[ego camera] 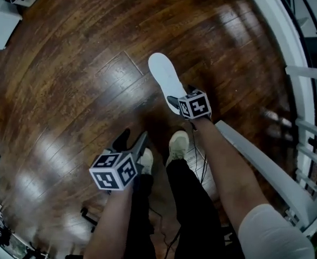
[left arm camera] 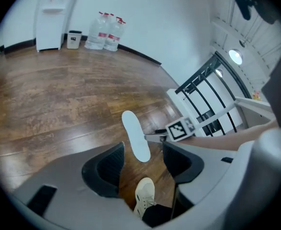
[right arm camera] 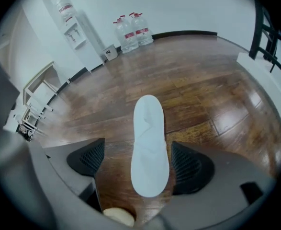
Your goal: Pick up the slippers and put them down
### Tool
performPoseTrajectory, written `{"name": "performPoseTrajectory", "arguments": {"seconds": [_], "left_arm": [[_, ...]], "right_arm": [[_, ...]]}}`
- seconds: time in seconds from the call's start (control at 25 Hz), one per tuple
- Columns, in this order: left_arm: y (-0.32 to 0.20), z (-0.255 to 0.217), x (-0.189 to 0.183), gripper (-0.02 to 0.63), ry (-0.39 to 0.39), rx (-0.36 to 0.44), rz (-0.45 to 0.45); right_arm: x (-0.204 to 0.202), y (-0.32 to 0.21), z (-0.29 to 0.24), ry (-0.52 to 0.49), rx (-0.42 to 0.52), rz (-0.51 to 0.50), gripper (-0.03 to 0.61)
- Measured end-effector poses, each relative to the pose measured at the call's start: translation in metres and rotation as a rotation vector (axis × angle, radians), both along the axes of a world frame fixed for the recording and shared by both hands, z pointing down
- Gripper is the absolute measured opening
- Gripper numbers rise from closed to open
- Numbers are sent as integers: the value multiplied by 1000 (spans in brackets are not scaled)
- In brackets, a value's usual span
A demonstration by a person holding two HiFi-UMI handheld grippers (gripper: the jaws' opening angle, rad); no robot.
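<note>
One white slipper [ego camera: 166,80] lies flat on the dark wooden floor [ego camera: 72,80], toe pointing away from me. My right gripper [ego camera: 181,94] is at its heel end. In the right gripper view the slipper [right arm camera: 150,147] lies between the wide-apart jaws of the right gripper [right arm camera: 138,162], close to the right jaw and clear of the left one, so this gripper is open. My left gripper [ego camera: 132,139] hangs nearer to me, over the floor by my shoes, open with nothing in it. The left gripper view shows the slipper [left arm camera: 135,135] beyond the left gripper [left arm camera: 141,164].
My two light shoes [ego camera: 178,144] stand just behind the slipper. A white railing [ego camera: 266,166] runs along the right. Water bottles [left arm camera: 106,30] and a white cabinet [left arm camera: 51,18] stand against the far wall. A white unit [ego camera: 1,15] sits at the upper left.
</note>
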State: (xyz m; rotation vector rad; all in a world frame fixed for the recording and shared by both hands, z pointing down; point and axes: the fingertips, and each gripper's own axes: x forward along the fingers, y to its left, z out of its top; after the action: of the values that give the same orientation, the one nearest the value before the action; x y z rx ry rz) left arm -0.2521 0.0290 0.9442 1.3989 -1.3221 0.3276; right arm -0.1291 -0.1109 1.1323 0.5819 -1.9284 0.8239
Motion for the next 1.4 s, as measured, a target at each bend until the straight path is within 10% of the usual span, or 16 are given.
{"name": "performPoseTrajectory", "arguments": {"seconds": [0.56,0.76,1.04,1.4], "left_arm": [[8,-329,-32,256,-91,108,274],[15,-467,-26,256,-87,217,431],[36,-591,18,255,-82,305,601],[52,-662,121,256,-78,414,812]], "right_arm": [[8,82,-421,-96,12,59,454],[22,110,-615,-133,157,140,453],[112,179,-785,-149,283,284,453],[261,284,-882,-133,397,550,453]]}}
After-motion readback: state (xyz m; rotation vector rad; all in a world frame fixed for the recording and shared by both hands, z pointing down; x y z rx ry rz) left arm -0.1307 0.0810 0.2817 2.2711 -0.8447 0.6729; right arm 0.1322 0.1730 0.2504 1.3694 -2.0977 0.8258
